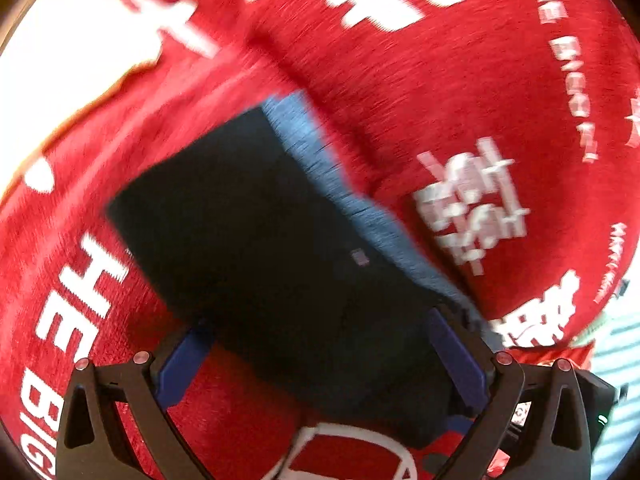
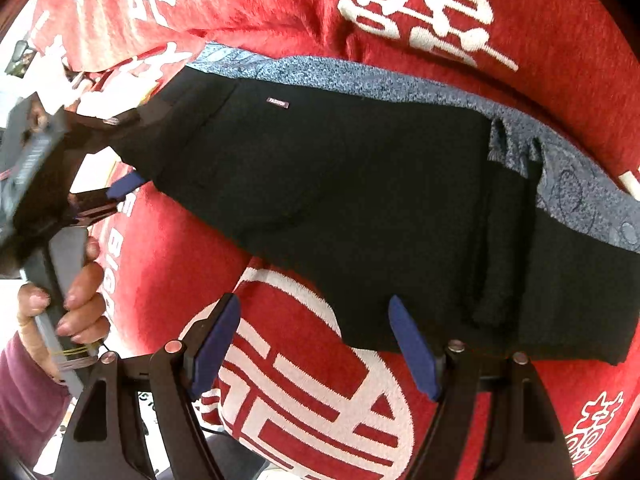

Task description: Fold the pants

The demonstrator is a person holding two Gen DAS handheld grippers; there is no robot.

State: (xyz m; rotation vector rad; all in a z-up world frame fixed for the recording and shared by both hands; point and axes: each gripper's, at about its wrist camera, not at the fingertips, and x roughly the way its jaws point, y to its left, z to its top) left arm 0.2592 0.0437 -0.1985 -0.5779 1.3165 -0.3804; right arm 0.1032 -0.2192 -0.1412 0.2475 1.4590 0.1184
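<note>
Black pants (image 2: 340, 184) with a blue-grey patterned lining strip (image 2: 360, 80) lie folded on a red blanket (image 2: 280, 8); they also show in the left wrist view (image 1: 260, 240). My left gripper (image 1: 320, 340) is open, its blue pads on either side of the pants' near end, and it shows from the side in the right wrist view (image 2: 120, 152) at the pants' left end. My right gripper (image 2: 316, 344) is open and empty, just above the pants' near edge. The left wrist view is motion-blurred.
The red blanket with white lettering (image 1: 400, 80) covers the whole work surface. A large white circular emblem (image 2: 320, 392) lies below the pants. The person's hand (image 2: 76, 304) holds the left gripper's handle at the left.
</note>
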